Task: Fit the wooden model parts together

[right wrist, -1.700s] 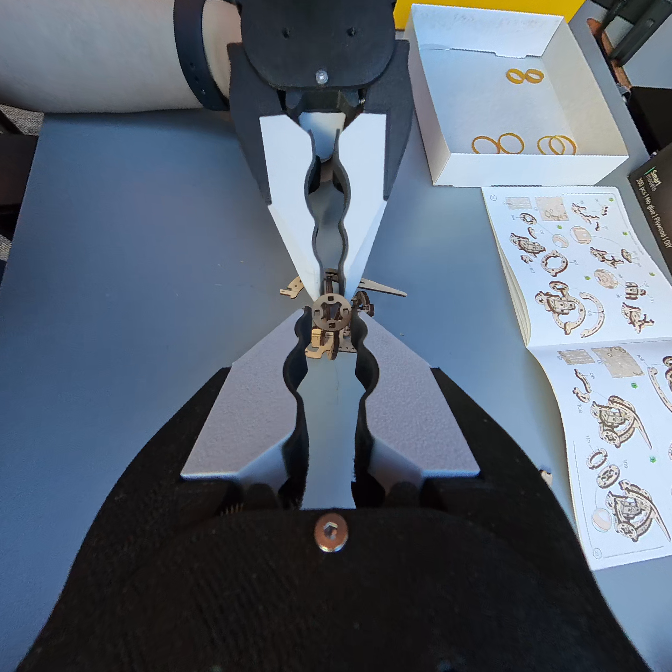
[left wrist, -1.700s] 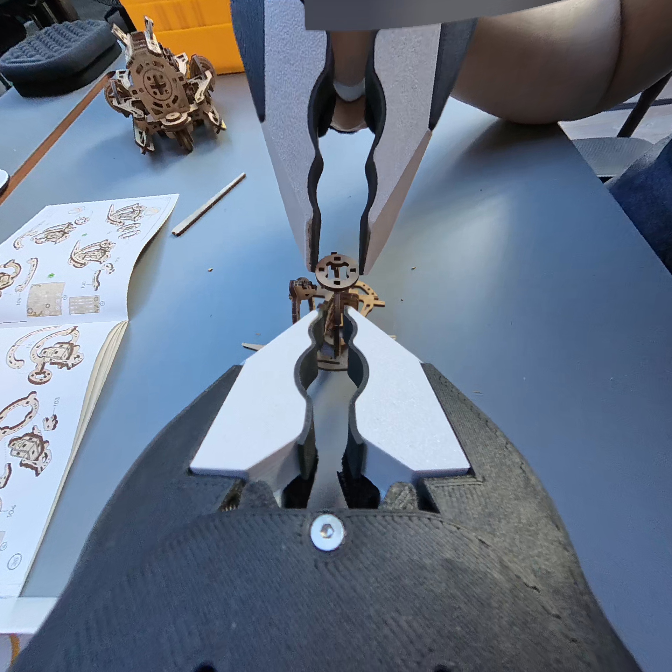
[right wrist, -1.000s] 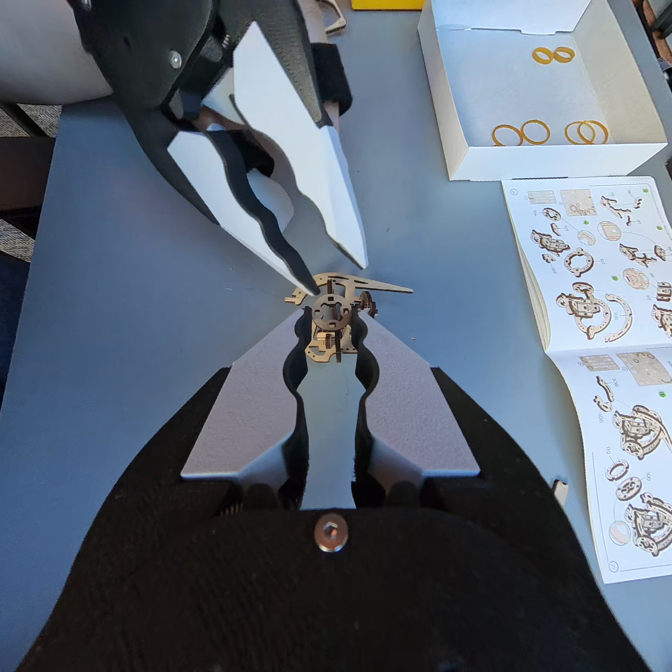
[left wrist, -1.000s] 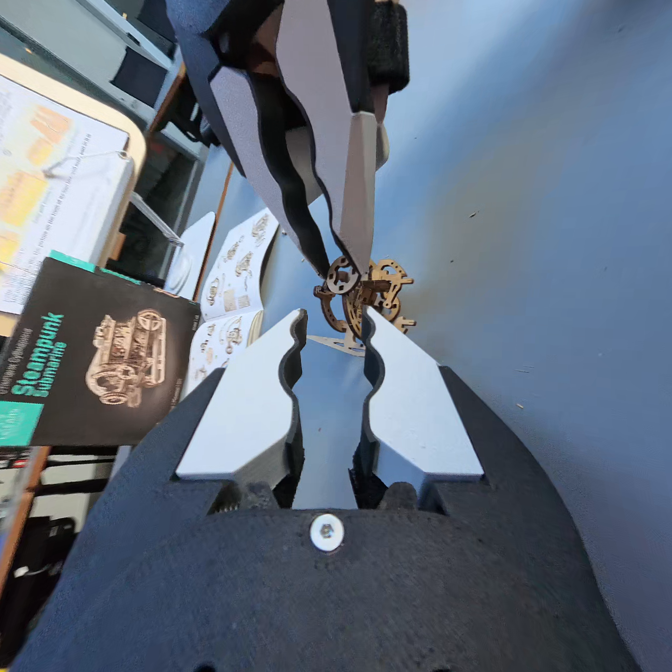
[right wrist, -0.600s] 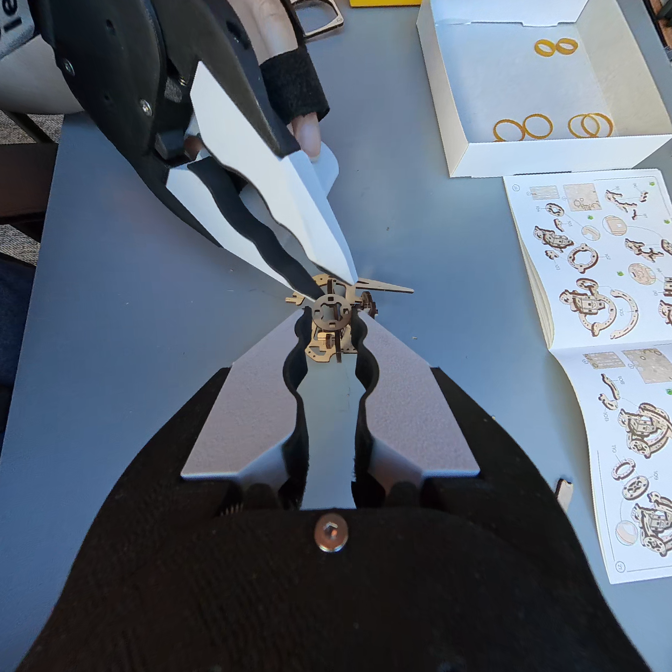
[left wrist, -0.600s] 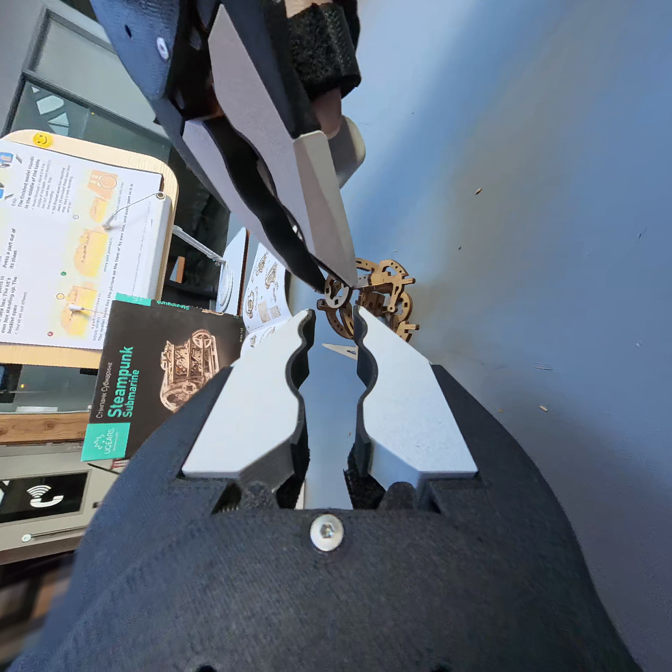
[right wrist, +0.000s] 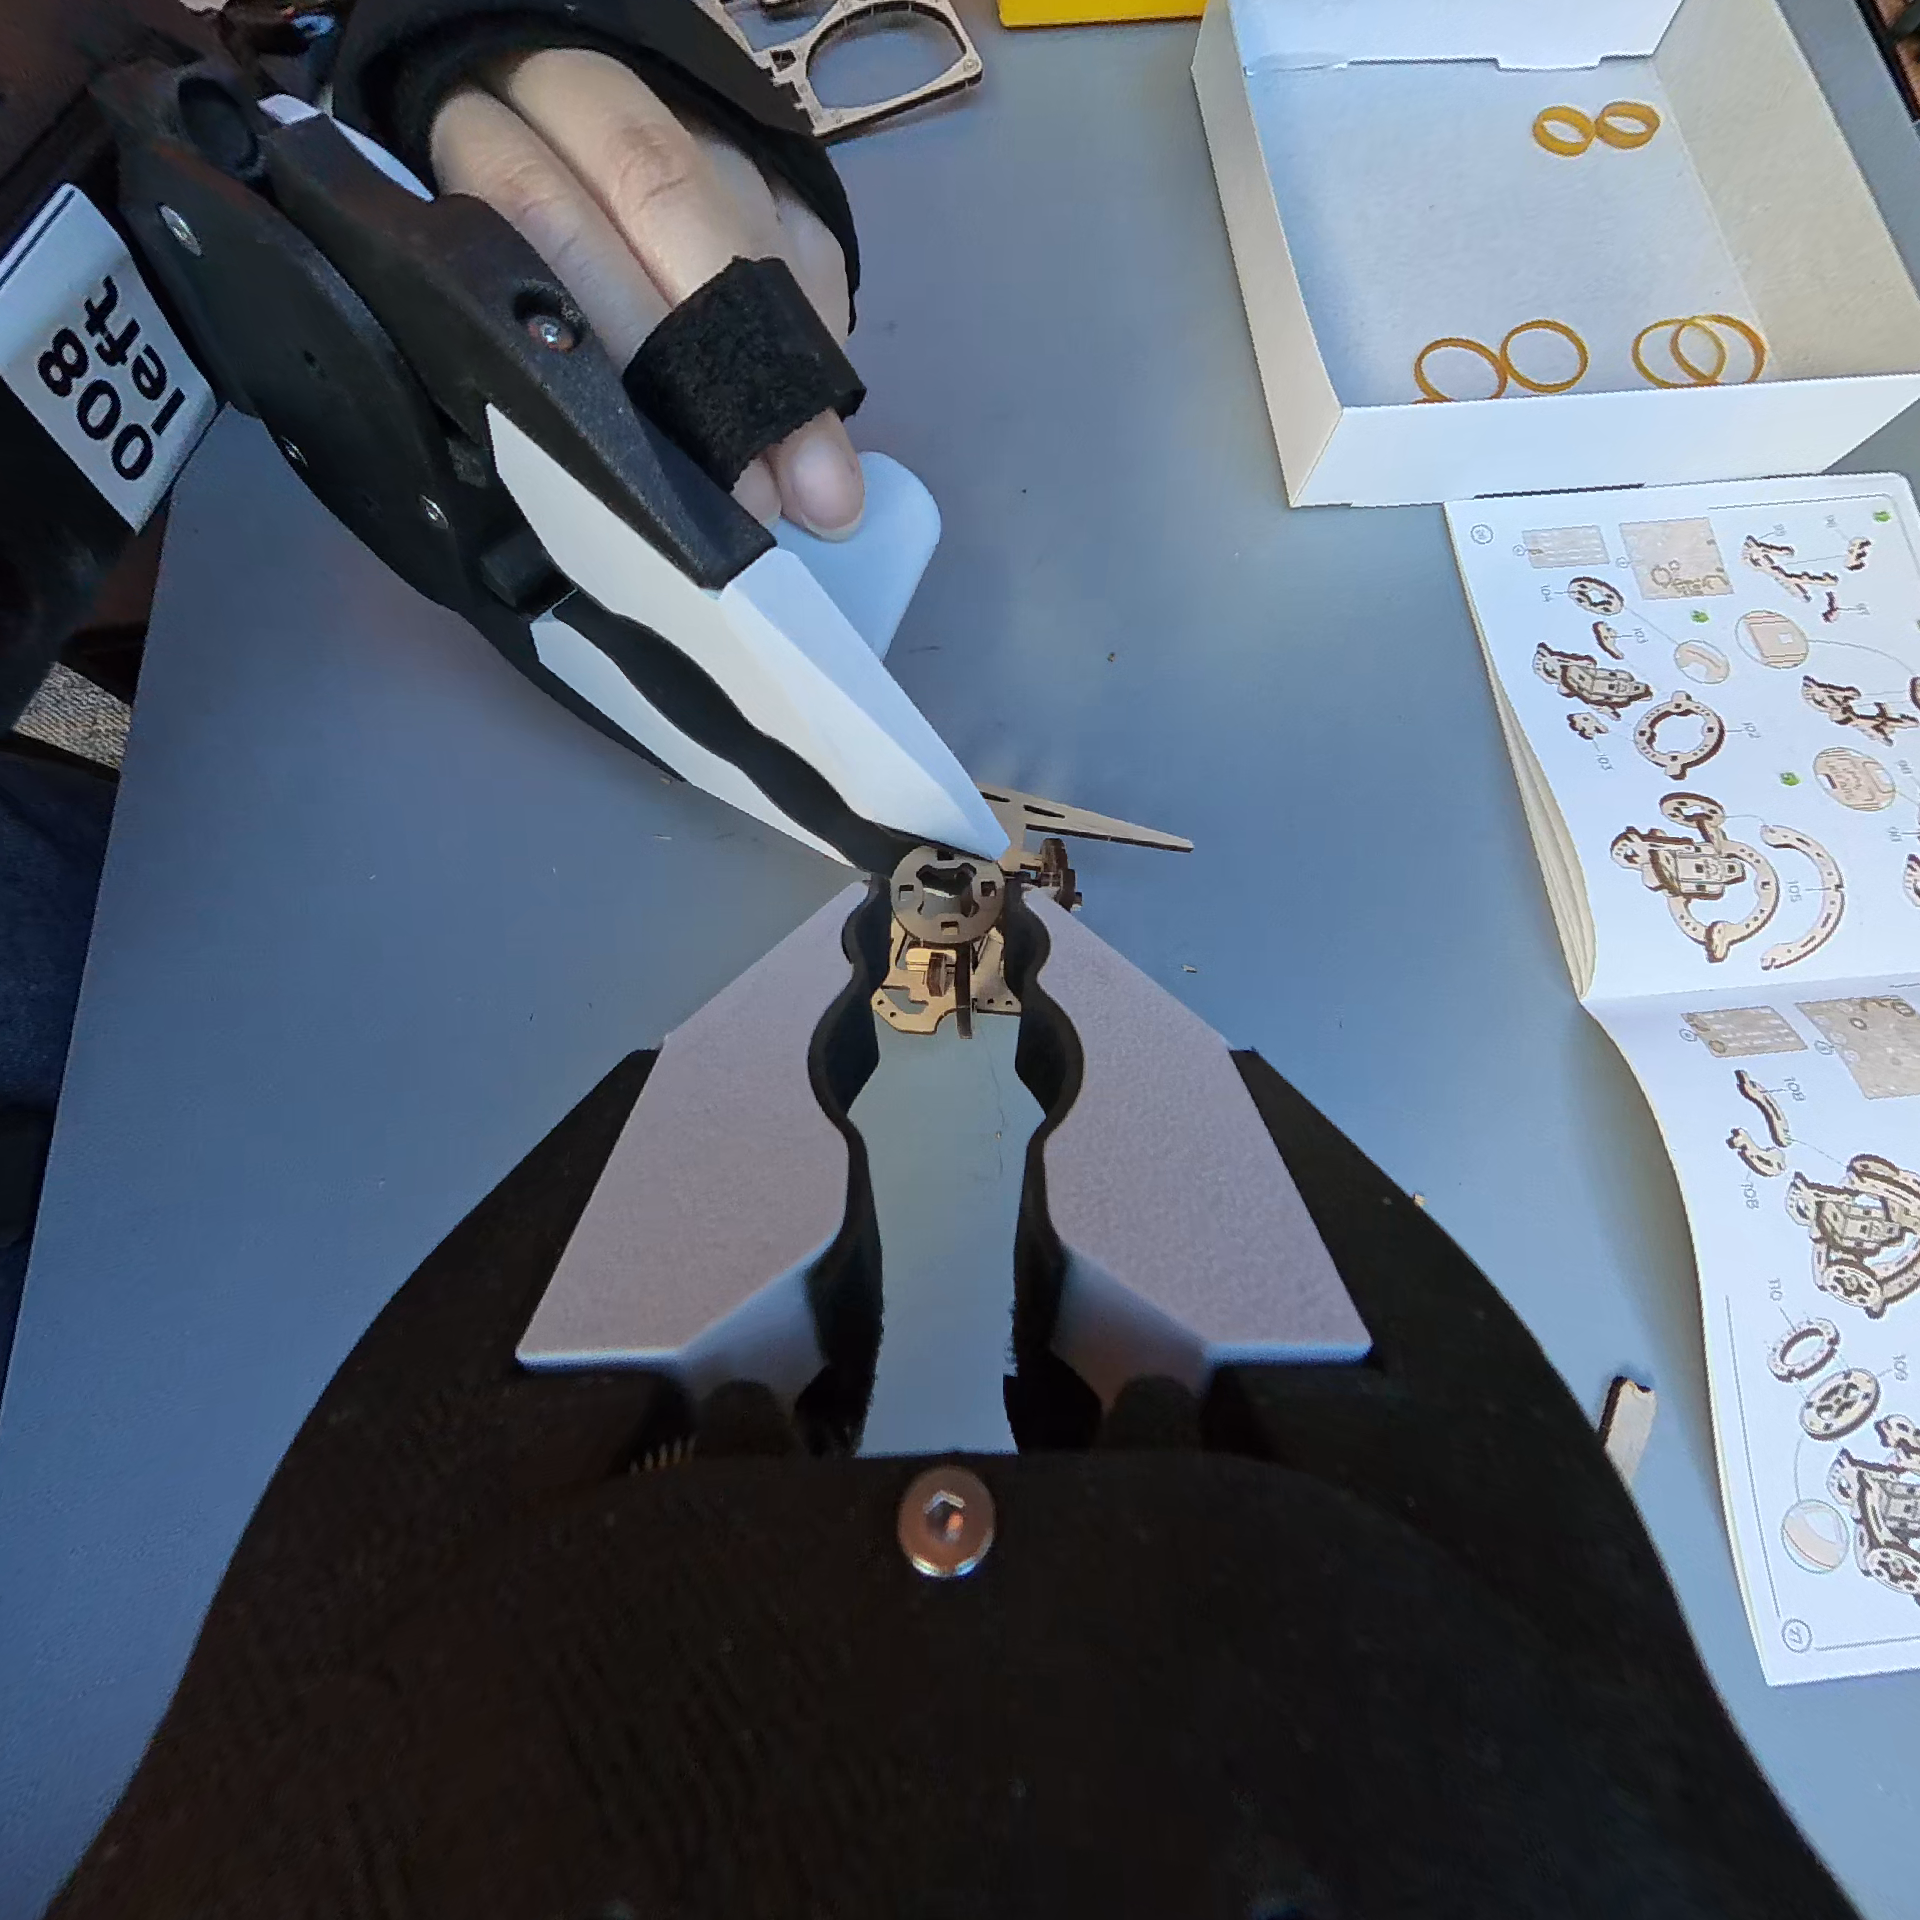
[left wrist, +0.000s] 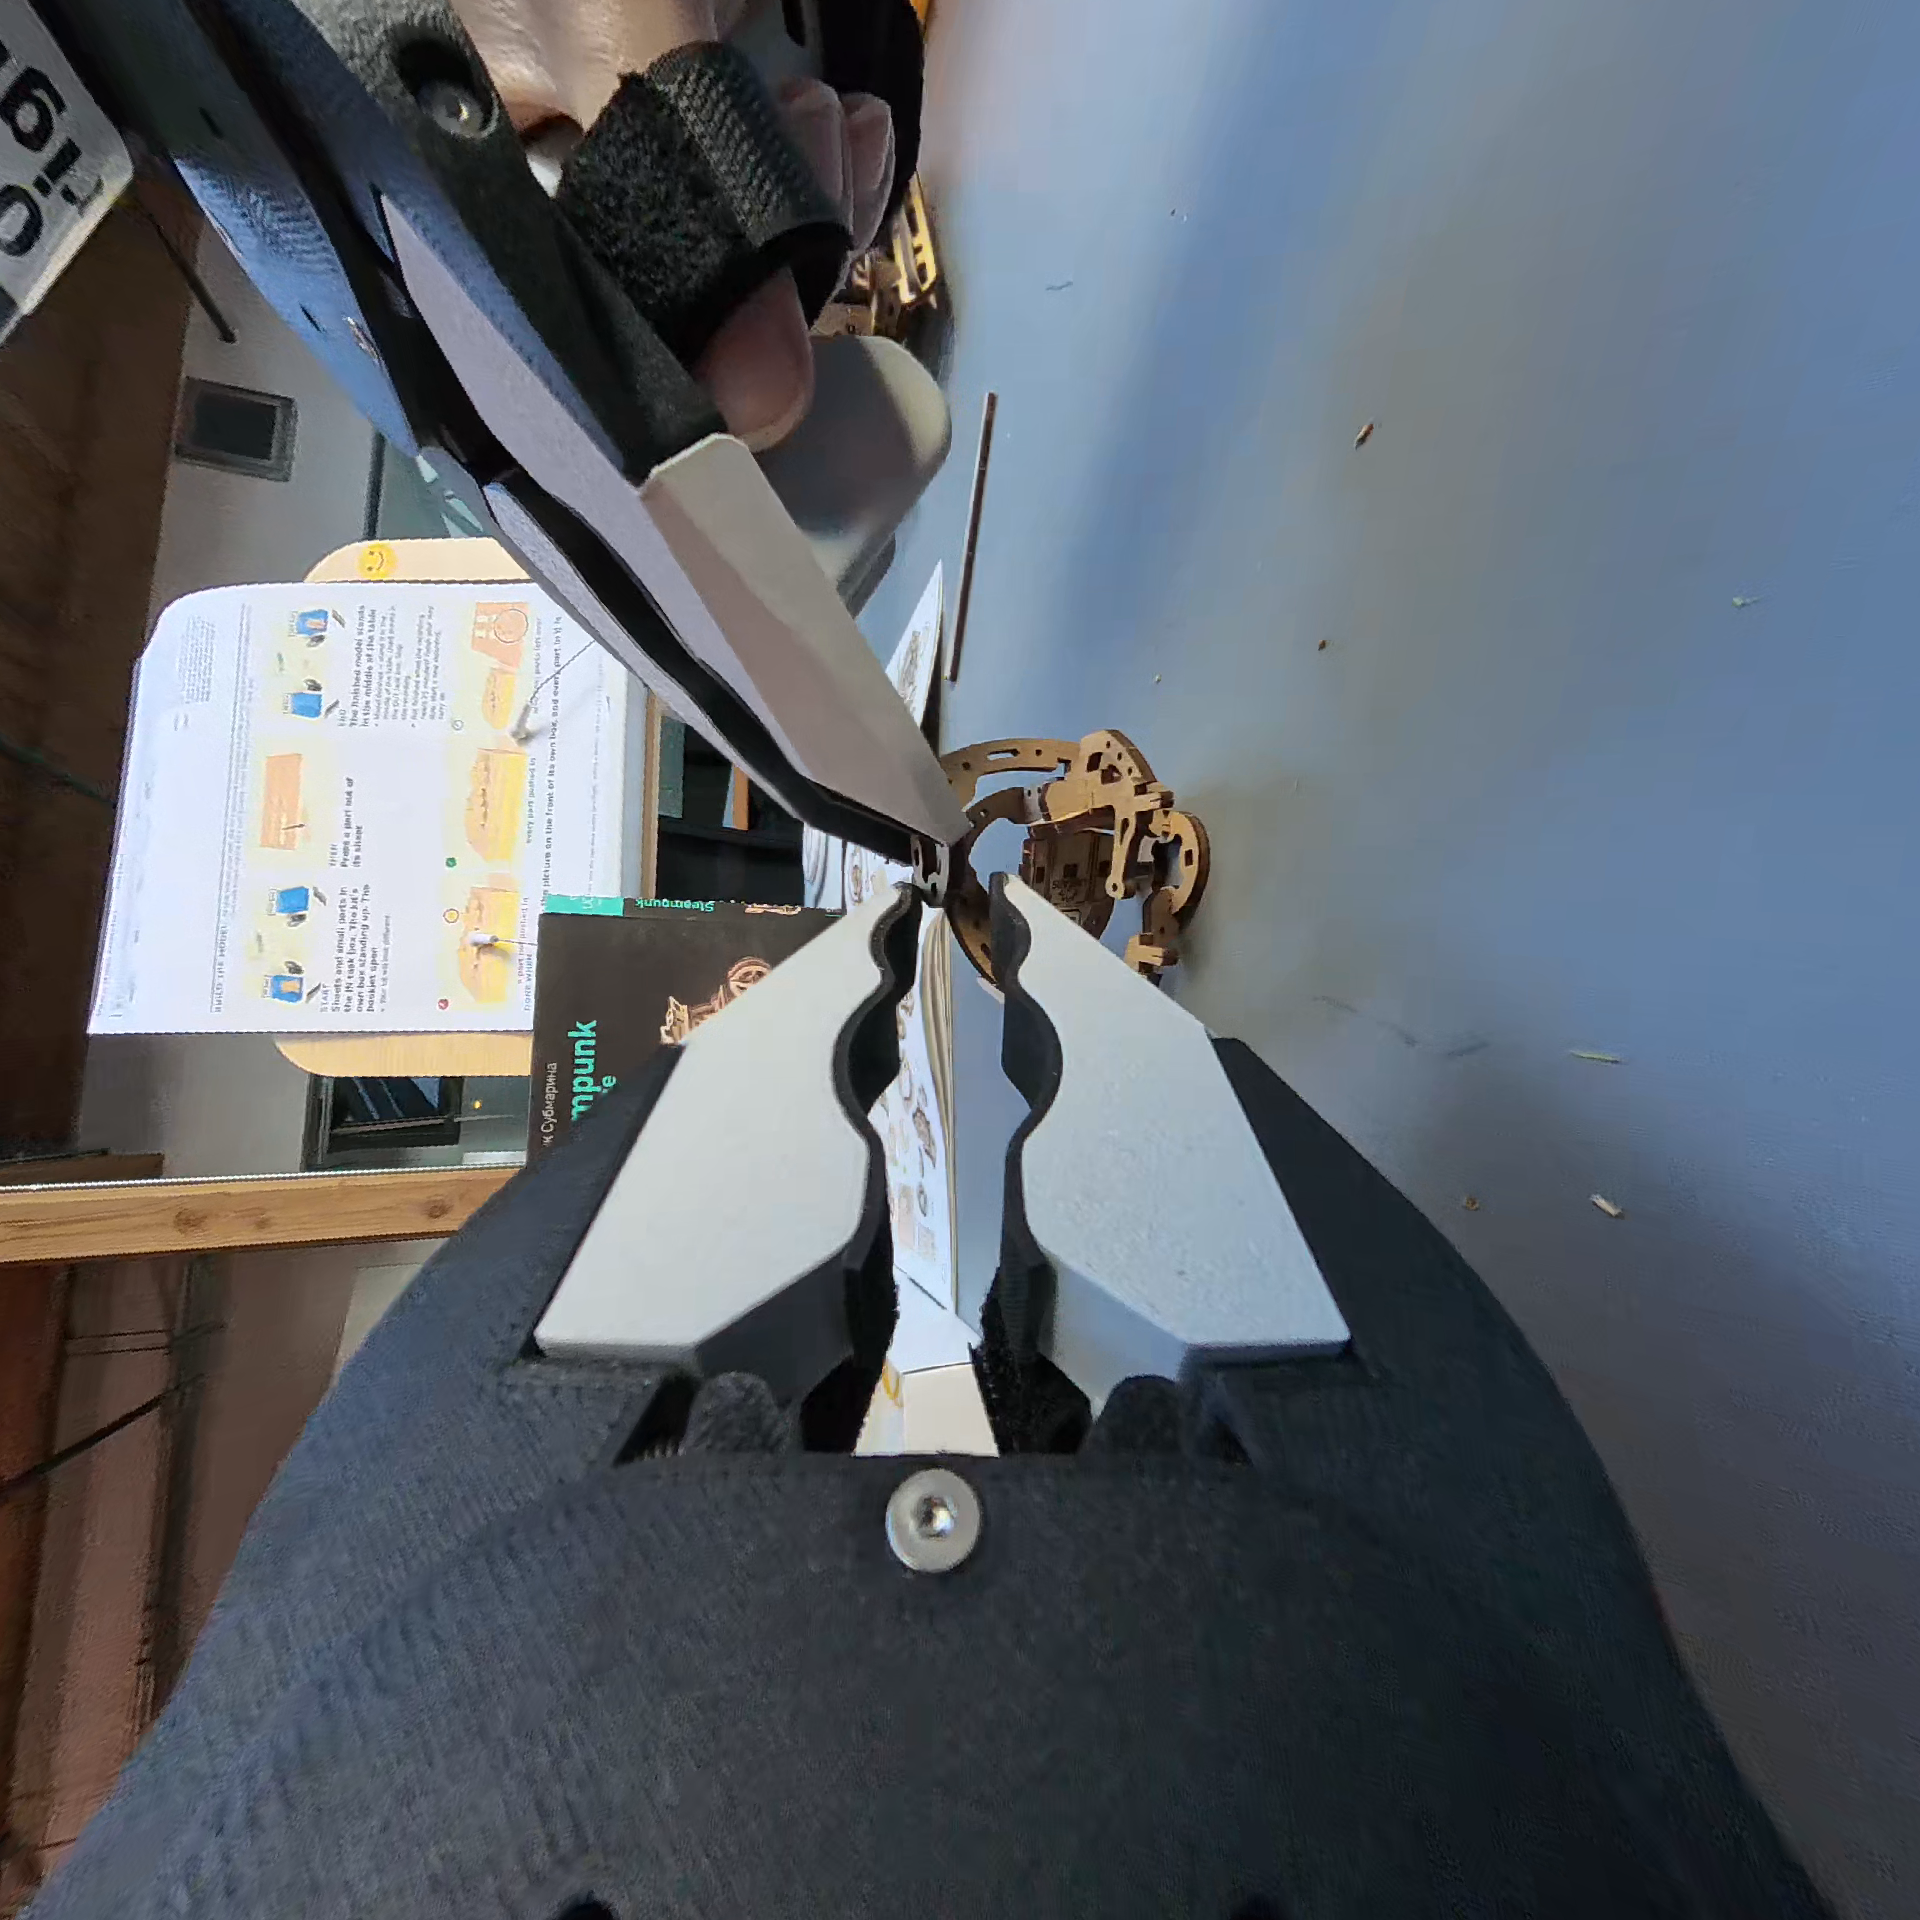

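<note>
A small wooden model (right wrist: 935, 987) stands on the grey table (right wrist: 312, 935), with a round slotted disc (right wrist: 945, 891) facing the right wrist camera. My right gripper (right wrist: 943, 909) is shut on the model, one fingertip on each side of the disc. My left gripper (right wrist: 935, 850) comes in from the upper left, rolled on its side, its tips at the disc's top rim. In the left wrist view the left gripper (left wrist: 954, 899) is narrowed around the edge-on disc (left wrist: 932, 875) and a ring part; the rest of the model (left wrist: 1101, 852) lies beyond. The right gripper (left wrist: 940, 847) meets it from above.
An open instruction booklet (right wrist: 1714, 935) lies to the right. A white box (right wrist: 1299, 312) with yellow rubber bands stands behind it. A flat pointed wooden piece (right wrist: 1091, 826) lies behind the model. A wooden sheet frame (right wrist: 862, 62) is at the far edge. A thin stick (left wrist: 971, 540) lies on the table. The tips of both grippers are at nearly the same place.
My left gripper let go, rolled about a quarter turn onto its side, and has narrowed again on the disc. My right gripper and the model have stayed put.
</note>
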`<state>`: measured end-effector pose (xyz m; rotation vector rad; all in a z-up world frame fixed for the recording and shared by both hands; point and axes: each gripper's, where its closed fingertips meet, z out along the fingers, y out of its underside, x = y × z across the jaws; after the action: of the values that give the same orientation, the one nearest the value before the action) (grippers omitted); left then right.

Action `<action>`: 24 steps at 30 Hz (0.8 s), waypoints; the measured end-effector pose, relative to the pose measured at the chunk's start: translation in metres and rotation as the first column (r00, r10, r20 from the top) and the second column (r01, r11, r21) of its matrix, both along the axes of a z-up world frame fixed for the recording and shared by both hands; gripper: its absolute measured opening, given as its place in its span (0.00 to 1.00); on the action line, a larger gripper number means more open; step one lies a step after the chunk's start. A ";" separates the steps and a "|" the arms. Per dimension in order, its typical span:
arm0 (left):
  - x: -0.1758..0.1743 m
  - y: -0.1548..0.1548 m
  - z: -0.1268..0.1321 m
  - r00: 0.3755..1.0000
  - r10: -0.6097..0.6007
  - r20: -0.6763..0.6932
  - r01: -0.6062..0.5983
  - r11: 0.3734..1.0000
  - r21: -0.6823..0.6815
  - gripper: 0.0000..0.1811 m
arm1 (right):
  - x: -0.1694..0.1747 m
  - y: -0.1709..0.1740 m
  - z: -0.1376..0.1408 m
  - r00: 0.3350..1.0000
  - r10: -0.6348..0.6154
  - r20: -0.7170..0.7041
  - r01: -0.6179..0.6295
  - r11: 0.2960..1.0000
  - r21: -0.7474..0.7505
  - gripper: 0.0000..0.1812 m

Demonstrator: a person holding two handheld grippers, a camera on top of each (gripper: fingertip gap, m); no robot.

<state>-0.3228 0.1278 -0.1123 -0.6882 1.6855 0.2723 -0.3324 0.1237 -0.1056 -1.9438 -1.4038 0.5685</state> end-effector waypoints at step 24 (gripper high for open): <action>-0.001 0.001 0.000 1.000 0.020 0.005 -0.021 0.997 0.070 0.05 | -0.001 0.000 0.001 1.000 -0.011 -0.015 0.011 1.000 -0.022 0.11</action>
<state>-0.3237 0.1287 -0.1119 -0.6538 1.6577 0.3427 -0.3335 0.1238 -0.1050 -1.9595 -1.3819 0.5949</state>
